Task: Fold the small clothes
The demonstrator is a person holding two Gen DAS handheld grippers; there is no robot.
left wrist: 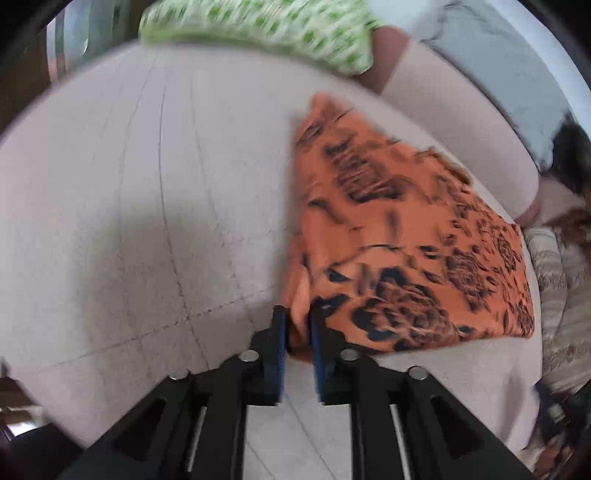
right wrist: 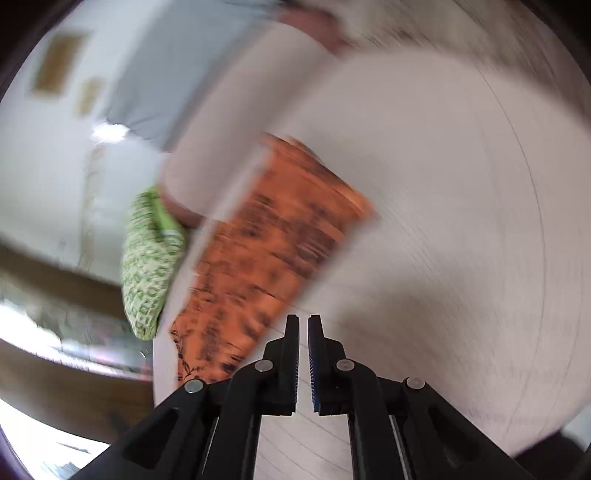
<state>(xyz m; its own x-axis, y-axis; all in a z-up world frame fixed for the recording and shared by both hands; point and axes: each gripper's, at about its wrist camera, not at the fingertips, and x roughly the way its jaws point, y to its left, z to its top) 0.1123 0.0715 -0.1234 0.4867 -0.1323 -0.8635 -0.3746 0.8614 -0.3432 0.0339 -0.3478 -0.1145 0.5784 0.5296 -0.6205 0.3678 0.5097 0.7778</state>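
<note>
An orange garment (left wrist: 399,236) with a dark flower print lies folded on a pale quilted cushion (left wrist: 140,206). My left gripper (left wrist: 296,314) is shut on the garment's near left corner, a bunch of orange cloth between its blue pads. In the right wrist view the same orange garment (right wrist: 258,251) stretches away to the left, blurred by motion. My right gripper (right wrist: 303,321) is shut with nothing between its fingers, just off the garment's right edge over bare cushion (right wrist: 443,206).
A green and white patterned cloth (left wrist: 266,26) lies at the cushion's far edge, also seen as the green cloth (right wrist: 147,266) left of the garment. Patterned fabrics (left wrist: 557,295) are heaped at the right. A white wall (right wrist: 44,166) and wooden floor (right wrist: 55,384) lie beyond.
</note>
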